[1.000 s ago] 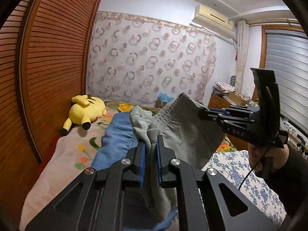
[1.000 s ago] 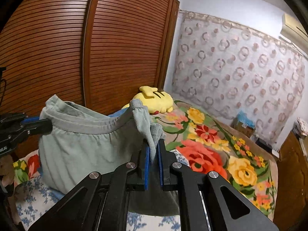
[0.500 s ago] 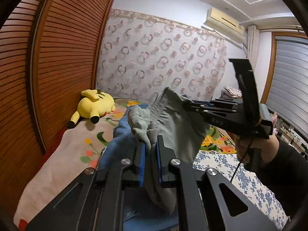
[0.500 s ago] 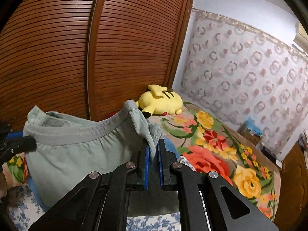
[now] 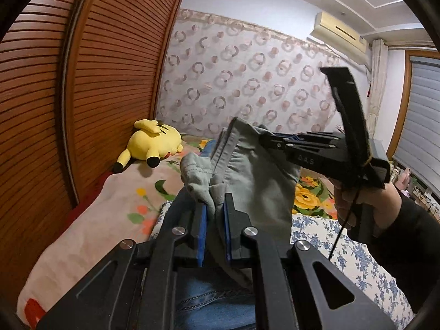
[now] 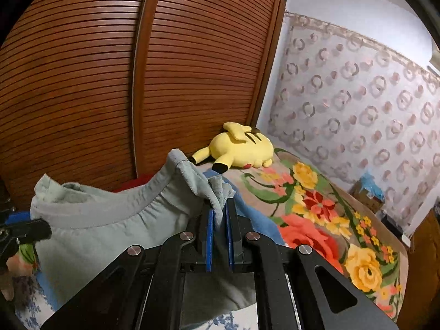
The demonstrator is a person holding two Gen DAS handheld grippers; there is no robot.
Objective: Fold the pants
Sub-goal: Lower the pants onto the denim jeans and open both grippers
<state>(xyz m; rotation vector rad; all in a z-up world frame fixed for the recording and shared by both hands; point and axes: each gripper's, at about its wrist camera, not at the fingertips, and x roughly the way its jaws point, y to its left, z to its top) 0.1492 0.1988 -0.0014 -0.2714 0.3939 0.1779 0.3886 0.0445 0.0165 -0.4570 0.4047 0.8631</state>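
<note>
Pale grey-green cotton pants (image 6: pixel 90 236) hung above the floral bedspread (image 6: pixel 324 214), waistband clamped in the left gripper (image 5: pixel 214 214) and right gripper (image 6: pixel 220 220); both had drawn closer together than a second before, slackening the waistband toward a lengthwise fold

The grey-green pants (image 5: pixel 258 181) hang lifted above the floral bed (image 6: pixel 324 214), bunched. Their elastic waistband (image 6: pixel 110 214) sags between two pinched corners.

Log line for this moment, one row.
step: lift | left hand-held gripper: shut on grey pants | right hand-held gripper: shut on waistband | pants: held up above bed | fold: not yet
</note>
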